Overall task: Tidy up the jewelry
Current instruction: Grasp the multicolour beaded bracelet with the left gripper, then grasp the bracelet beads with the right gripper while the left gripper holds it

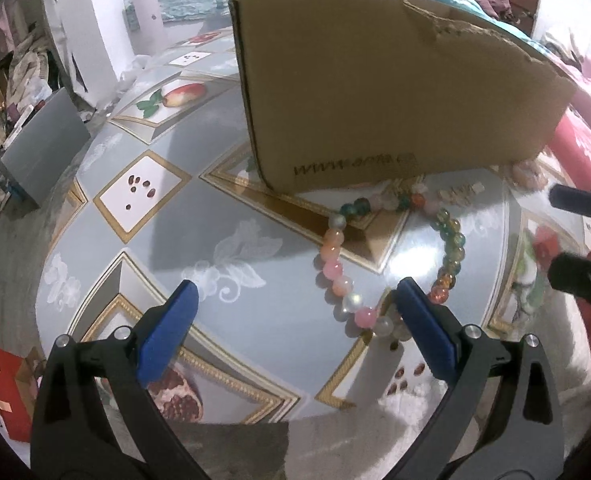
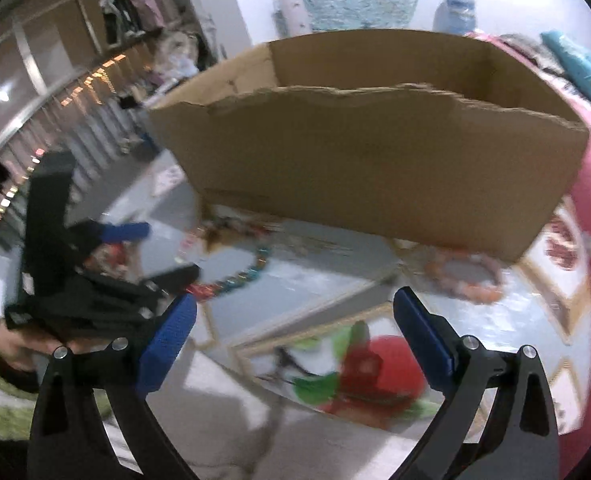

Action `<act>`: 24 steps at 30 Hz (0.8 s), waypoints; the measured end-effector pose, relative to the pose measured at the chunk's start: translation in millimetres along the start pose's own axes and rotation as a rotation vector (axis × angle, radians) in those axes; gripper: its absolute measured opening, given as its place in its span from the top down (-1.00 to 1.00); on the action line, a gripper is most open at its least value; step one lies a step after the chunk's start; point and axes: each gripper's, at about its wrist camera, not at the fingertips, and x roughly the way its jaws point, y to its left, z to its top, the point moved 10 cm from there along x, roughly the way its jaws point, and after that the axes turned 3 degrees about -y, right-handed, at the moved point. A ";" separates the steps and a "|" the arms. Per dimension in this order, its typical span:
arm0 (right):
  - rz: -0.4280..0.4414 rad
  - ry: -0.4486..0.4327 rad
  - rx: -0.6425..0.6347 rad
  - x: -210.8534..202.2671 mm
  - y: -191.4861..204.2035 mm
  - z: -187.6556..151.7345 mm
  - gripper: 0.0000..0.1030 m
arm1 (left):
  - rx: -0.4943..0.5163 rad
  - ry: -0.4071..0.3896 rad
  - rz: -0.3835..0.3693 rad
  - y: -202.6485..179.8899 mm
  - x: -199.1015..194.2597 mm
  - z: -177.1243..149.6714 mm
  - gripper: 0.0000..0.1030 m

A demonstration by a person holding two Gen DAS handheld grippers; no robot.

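Left wrist view: left gripper [image 1: 295, 304] has its blue fingers [image 1: 423, 320] spread wide, empty, low over the patterned tabletop [image 1: 167, 248]. Beaded bracelet [image 1: 337, 270] lies flat just in front of the cardboard box [image 1: 375, 80]; its near arc touches or sits just beside the right finger. Judgement: shift right so both fingers straddle one strand, then close gently; beads will roll.

Right wrist view: blurred. Right gripper [image 2: 295, 316] is also spread, holding nothing. Orange bracelet [image 2: 467, 276] lies by the box's base, a candidate next pick.

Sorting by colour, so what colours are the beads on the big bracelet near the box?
Pink, peach, white, green and amber on the bead bracelet; clearest in the left wrist view.
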 end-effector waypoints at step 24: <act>0.064 0.110 0.016 64.4 29.9 11.5 0.46 | 0.029 -0.080 -0.062 -24.6 -4.1 14.6 0.40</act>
